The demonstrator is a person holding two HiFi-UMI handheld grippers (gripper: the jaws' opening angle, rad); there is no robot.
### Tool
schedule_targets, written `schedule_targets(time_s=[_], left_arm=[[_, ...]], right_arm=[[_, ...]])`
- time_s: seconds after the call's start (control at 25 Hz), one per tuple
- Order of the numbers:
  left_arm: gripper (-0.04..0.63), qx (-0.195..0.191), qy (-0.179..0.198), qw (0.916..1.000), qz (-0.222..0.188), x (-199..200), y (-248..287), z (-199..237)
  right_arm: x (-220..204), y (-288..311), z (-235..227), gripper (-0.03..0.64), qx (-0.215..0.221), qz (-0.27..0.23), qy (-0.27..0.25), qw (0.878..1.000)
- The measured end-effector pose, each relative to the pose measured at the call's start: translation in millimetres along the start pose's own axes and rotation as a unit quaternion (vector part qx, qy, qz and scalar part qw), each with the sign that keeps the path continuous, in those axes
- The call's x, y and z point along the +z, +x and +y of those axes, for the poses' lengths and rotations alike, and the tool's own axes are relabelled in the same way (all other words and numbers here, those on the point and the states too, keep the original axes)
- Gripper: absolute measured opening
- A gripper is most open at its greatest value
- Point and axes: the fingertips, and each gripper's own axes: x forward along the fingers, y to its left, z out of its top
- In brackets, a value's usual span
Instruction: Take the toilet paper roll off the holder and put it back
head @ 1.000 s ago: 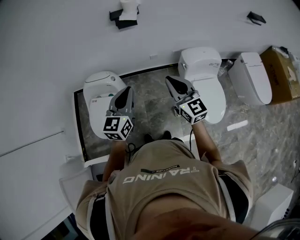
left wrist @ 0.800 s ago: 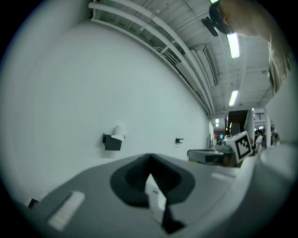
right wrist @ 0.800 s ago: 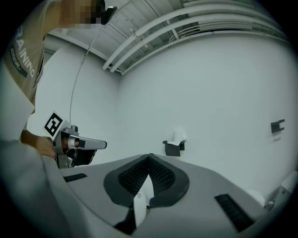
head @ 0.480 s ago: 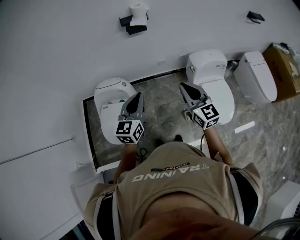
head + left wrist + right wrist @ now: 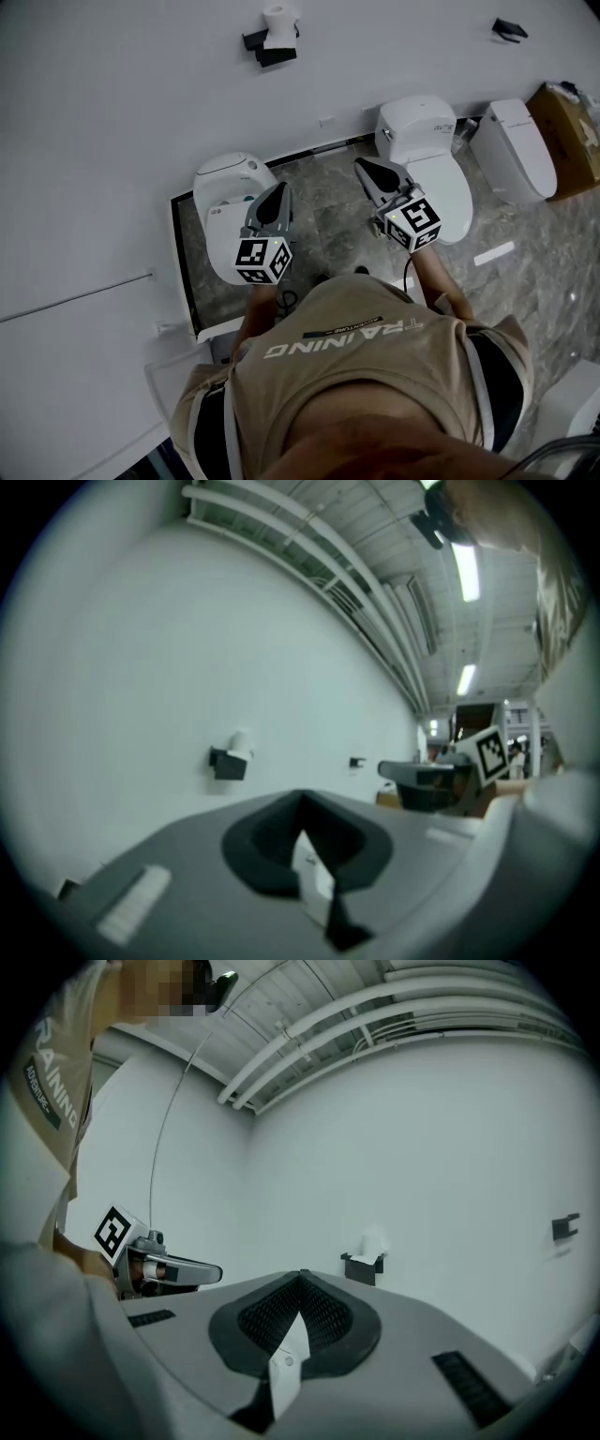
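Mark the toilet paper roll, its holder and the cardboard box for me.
toilet paper roll point(image 5: 277, 19): head view, middle of the white roll.
holder point(image 5: 274, 55): head view, black part below the roll.
cardboard box point(image 5: 572, 141): head view, its brown side.

It looked like a mock bathroom built inside an industrial hall. Three toilets point(image 5: 427, 141) stood side by side along a bare white wall point(image 5: 122, 122) with a toilet paper holder point(image 5: 267, 42). Overhead ran exposed ceiling pipes point(image 5: 375, 1016) and strip lights point(image 5: 466, 569), and a cardboard box point(image 5: 572, 131) sat on the marble-patterned floor point(image 5: 328, 202).
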Motion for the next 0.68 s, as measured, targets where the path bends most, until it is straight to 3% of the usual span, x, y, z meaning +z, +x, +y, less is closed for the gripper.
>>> schedule_targets(time_s=[0.68], left_arm=[[0.000, -0.043, 0.014, 0.9989, -0.013, 19, 11, -27]], right_arm=[[36, 4, -5, 0.014, 0.004, -0.026, -0.015, 1.000]])
